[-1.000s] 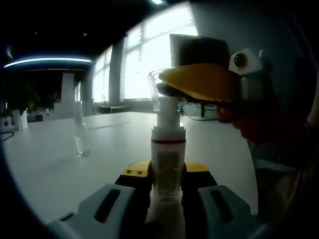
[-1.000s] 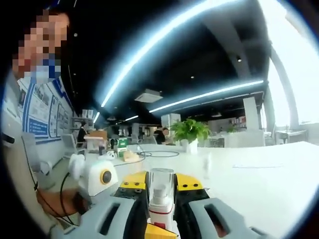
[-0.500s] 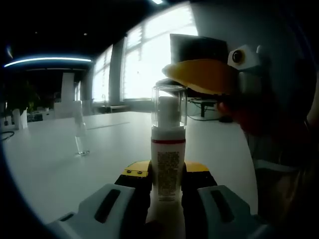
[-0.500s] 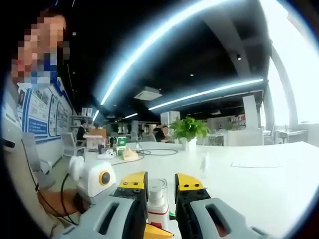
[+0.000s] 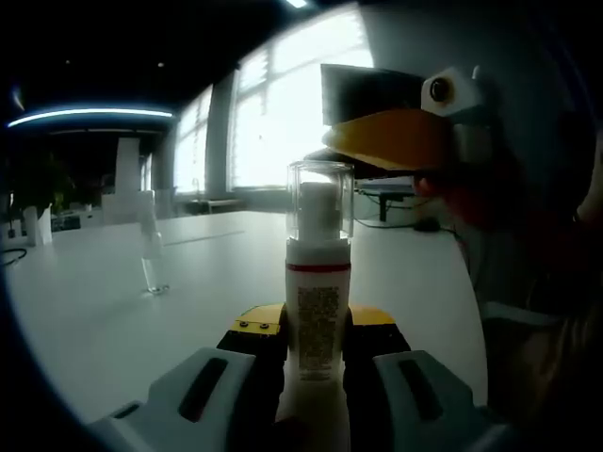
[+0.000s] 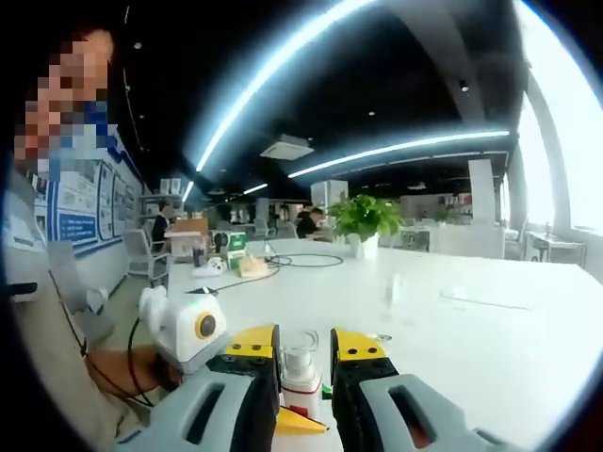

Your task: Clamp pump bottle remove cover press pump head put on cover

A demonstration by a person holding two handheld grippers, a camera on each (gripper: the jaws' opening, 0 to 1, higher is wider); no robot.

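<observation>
L hand-held gripper (image 5: 316, 344) clamps cylindrical white pump bottle (image 5: 317, 311) w/ clear cover (image 5: 319, 200).

It was an open-plan office: a long white table (image 6: 490, 330) ran under strip ceiling lights (image 6: 283, 66), with tall windows (image 5: 283, 104), a potted plant (image 6: 363, 221), desk chairs (image 6: 141, 259), wall posters (image 6: 80, 202) and seated people (image 6: 306, 224) at far desks.

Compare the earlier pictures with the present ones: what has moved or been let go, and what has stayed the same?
The right gripper set the clear cover down over the pump head, let it go and rose clear, jaws open. The left gripper stays clamped on the pump bottle, upright above the white table.
</observation>
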